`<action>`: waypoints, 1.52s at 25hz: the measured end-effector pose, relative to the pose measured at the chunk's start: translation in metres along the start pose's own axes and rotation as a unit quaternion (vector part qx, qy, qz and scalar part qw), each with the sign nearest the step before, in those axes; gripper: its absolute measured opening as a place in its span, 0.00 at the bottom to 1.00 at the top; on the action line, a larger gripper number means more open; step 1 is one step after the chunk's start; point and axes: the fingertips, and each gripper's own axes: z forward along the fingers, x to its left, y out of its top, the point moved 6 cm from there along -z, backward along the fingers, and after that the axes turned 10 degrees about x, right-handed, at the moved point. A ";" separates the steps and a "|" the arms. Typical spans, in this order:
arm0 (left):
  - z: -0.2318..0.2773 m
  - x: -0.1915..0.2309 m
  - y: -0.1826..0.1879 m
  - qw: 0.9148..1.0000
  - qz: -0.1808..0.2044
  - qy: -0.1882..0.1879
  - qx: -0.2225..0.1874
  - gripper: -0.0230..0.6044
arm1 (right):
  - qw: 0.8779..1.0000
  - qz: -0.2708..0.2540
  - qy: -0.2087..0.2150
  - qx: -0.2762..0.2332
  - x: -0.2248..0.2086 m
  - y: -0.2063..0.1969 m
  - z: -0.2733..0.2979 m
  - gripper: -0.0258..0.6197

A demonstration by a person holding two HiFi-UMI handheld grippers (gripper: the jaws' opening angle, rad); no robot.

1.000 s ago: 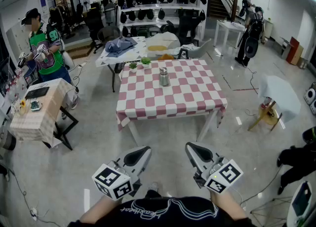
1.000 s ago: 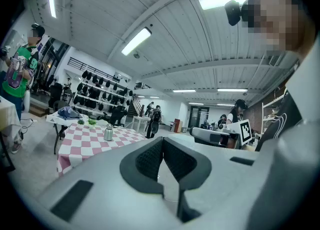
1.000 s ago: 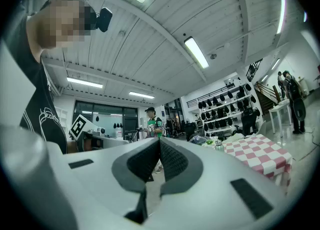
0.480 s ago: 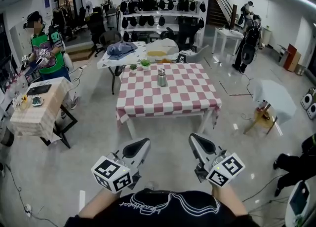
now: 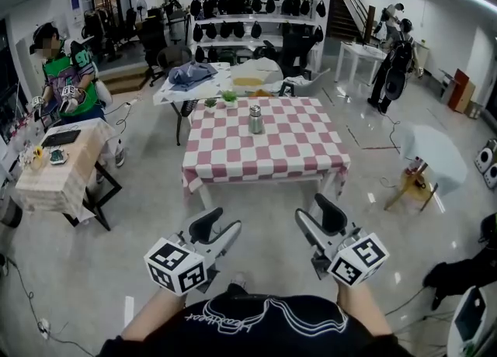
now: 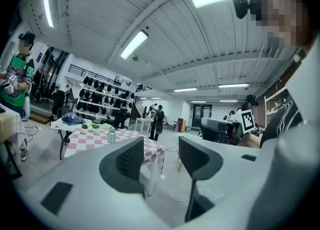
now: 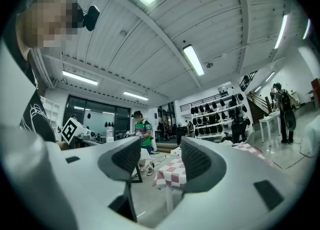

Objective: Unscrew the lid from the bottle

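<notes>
Left gripper (image 6: pixel 160 157): my jaws were parting, roughly half apart, with nothing between the ribbed pads; only floor and the far room showed in the gap. Right gripper (image 7: pixel 159 160): jaws likewise opening, a little wider than the left, also with nothing between them. I held both low in front of my body, the marker cubes nearest me and the jaws pointing forward, over bare floor.

The bottle (image 5: pixel 256 120), a metal one, stood upright on the worktop (image 5: pixel 299 157), well apart from both grippers. It was on the far half of the red-and-white checked cloth, slightly left of centre. Its lid (image 5: pixel 256 108) was on. Neither gripper touched it.

Two small green plants (image 5: pixel 219 100) sat near the worktop's far left corner, apart from the bottle.

Beyond the worktop: a white table with cloth heaped on it (image 5: pixel 203 76), then a shelf rack (image 5: pixel 252 8) filled with dark rounded items, too small to identify. To the left, a person in a green top (image 5: pixel 66 84) stood behind a small side table (image 5: pixel 58 181). To the far right, a person with a backpack (image 5: pixel 394 57) stood by a white desk.
</notes>
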 end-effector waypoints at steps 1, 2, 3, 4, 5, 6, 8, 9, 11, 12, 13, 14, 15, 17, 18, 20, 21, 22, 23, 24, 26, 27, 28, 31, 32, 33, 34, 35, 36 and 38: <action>0.003 0.003 -0.001 1.000 0.001 0.000 0.003 0.38 | 1.000 0.002 -0.005 0.001 -0.004 -0.001 0.003 0.43; 0.007 0.007 -0.001 1.000 0.002 0.000 0.006 0.40 | 1.000 0.003 -0.010 0.002 -0.009 -0.001 0.006 0.46; 0.011 0.011 -0.001 1.000 0.003 -0.001 0.008 0.42 | 1.000 0.002 -0.014 0.003 -0.013 -0.002 0.010 0.49; 0.015 0.016 -0.001 1.000 0.002 -0.003 0.009 0.44 | 1.000 0.001 -0.016 0.005 -0.017 -0.003 0.015 0.51; 0.020 0.021 -0.001 1.000 -0.002 -0.005 0.010 0.45 | 1.000 0.000 -0.017 0.009 -0.021 -0.004 0.020 0.52; 0.025 0.027 -0.001 1.000 -0.005 -0.008 0.010 0.47 | 1.000 0.000 -0.018 0.012 -0.026 -0.005 0.026 0.53; 0.038 0.040 0.000 1.000 -0.006 -0.013 0.012 0.50 | 1.000 0.002 -0.020 0.016 -0.036 -0.007 0.040 0.55; 0.045 0.048 0.001 1.000 -0.004 -0.014 0.014 0.51 | 1.000 0.003 -0.021 0.018 -0.042 -0.008 0.049 0.55; 0.062 0.066 0.002 1.000 -0.002 -0.016 0.019 0.53 | 0.999 0.005 -0.023 0.023 -0.055 -0.011 0.066 0.56; 0.071 0.075 0.002 1.000 -0.004 -0.018 0.021 0.53 | 0.999 0.007 -0.025 0.027 -0.063 -0.013 0.075 0.57; 0.080 0.085 0.002 0.999 -0.007 -0.021 0.023 0.54 | 0.999 0.009 -0.028 0.030 -0.070 -0.015 0.084 0.57; 0.091 0.096 0.003 0.999 -0.010 -0.024 0.026 0.54 | 0.999 0.011 -0.031 0.033 -0.079 -0.016 0.093 0.57; 0.102 0.108 0.004 0.999 -0.013 -0.027 0.028 0.54 | 0.999 0.014 -0.036 0.036 -0.087 -0.018 0.103 0.58; 0.125 0.134 0.006 0.999 -0.018 -0.033 0.036 0.54 | 0.998 0.021 -0.047 0.043 -0.107 -0.023 0.123 0.58; 0.137 0.147 0.007 0.998 -0.020 -0.036 0.039 0.55 | 0.997 0.025 -0.053 0.047 -0.118 -0.025 0.134 0.58; 0.162 0.175 0.013 0.998 -0.024 -0.043 0.045 0.55 | 0.996 0.034 -0.064 0.056 -0.139 -0.027 0.158 0.58; 0.173 0.189 0.016 0.997 -0.026 -0.047 0.048 0.55 | 0.995 0.036 -0.068 0.062 -0.149 -0.027 0.170 0.58; 0.185 0.202 0.019 0.997 -0.026 -0.050 0.051 0.55 | 0.994 0.036 -0.073 0.068 -0.159 -0.026 0.183 0.58; 0.195 0.216 0.021 0.997 -0.025 -0.052 0.056 0.55 | 0.994 0.034 -0.077 0.075 -0.168 -0.025 0.196 0.58; 0.206 0.229 0.023 0.996 -0.022 -0.053 0.062 0.55 | 0.993 0.032 -0.081 0.082 -0.176 -0.024 0.210 0.58; 0.227 0.256 0.025 0.996 -0.011 -0.053 0.074 0.55 | 0.992 0.029 -0.087 0.091 -0.192 -0.023 0.237 0.58; 0.237 0.269 0.025 0.995 -0.005 -0.054 0.080 0.55 | 0.991 0.027 -0.090 0.094 -0.199 -0.023 0.250 0.58; 0.248 0.281 0.026 0.995 0.000 -0.055 0.084 0.55 | 0.991 0.027 -0.092 0.097 -0.207 -0.023 0.263 0.58; 0.275 0.314 0.025 0.993 0.009 -0.060 0.098 0.55 | 0.989 0.031 -0.096 0.106 -0.225 -0.026 0.298 0.58; 0.284 0.323 0.024 0.993 0.012 -0.062 0.102 0.55 | 0.989 0.034 -0.097 0.108 -0.230 -0.028 0.307 0.58; 0.292 0.331 0.024 0.992 0.016 -0.064 0.105 0.55 | 0.988 0.036 -0.098 0.110 -0.234 -0.030 0.315 0.58; 0.301 0.338 0.024 0.992 0.020 -0.066 0.109 0.55 | 0.988 0.038 -0.099 0.112 -0.238 -0.031 0.321 0.58; 0.309 0.344 0.023 0.991 0.026 -0.068 0.114 0.55 | 0.988 0.040 -0.100 0.114 -0.242 -0.033 0.326 0.58; 0.318 0.348 0.022 0.990 0.033 -0.069 0.119 0.55 | 0.987 0.043 -0.102 0.117 -0.246 -0.036 0.330 0.58; 0.335 0.356 0.019 0.987 0.048 -0.071 0.132 0.55 | 0.986 0.050 -0.106 0.121 -0.253 -0.041 0.334 0.58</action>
